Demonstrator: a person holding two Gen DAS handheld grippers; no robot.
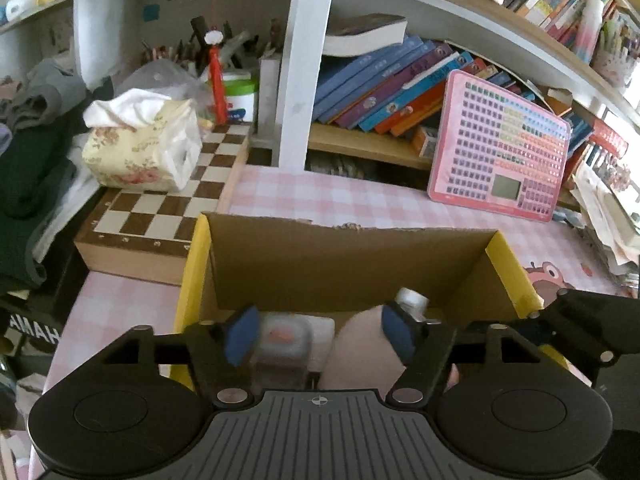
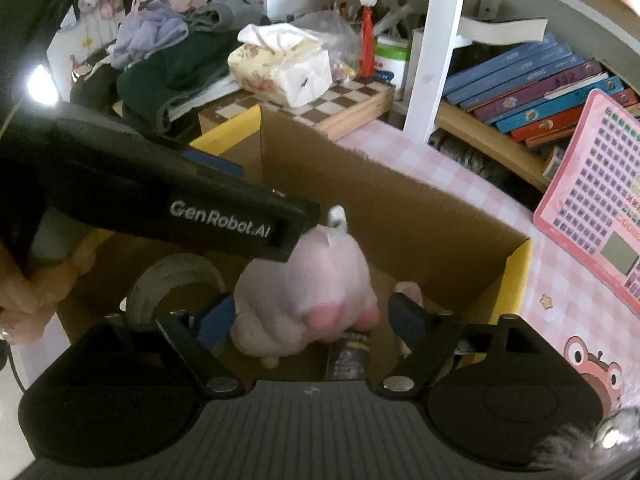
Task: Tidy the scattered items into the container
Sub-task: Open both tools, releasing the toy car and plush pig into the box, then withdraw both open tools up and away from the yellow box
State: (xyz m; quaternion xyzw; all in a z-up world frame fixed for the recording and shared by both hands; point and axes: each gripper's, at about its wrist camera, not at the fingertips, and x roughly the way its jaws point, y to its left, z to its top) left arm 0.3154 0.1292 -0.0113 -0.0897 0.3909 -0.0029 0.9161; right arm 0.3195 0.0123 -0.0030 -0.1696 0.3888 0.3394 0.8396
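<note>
A cardboard box (image 1: 344, 256) with yellow outer sides stands on the pink checked tablecloth. My left gripper (image 1: 318, 332) hangs open over its near edge; below the blue pads lie a clear little case (image 1: 284, 344) and a pink plush toy (image 1: 360, 348), neither pressed. A white-capped bottle (image 1: 412, 300) lies further in. In the right wrist view my right gripper (image 2: 312, 320) is open inside the box (image 2: 400, 208), with the blurred plush toy (image 2: 312, 276) between its pads, a gap showing on the right side. The left gripper's black finger (image 2: 192, 204) crosses above it.
In the box also lie a grey tape roll (image 2: 172, 280) and a dark flat item (image 2: 348, 356). Behind stand a chessboard case (image 1: 160, 208) with a tissue pack (image 1: 140, 140), a white shelf post (image 1: 304, 60), books and a pink keyboard toy (image 1: 500, 144). Clothes pile up at the left.
</note>
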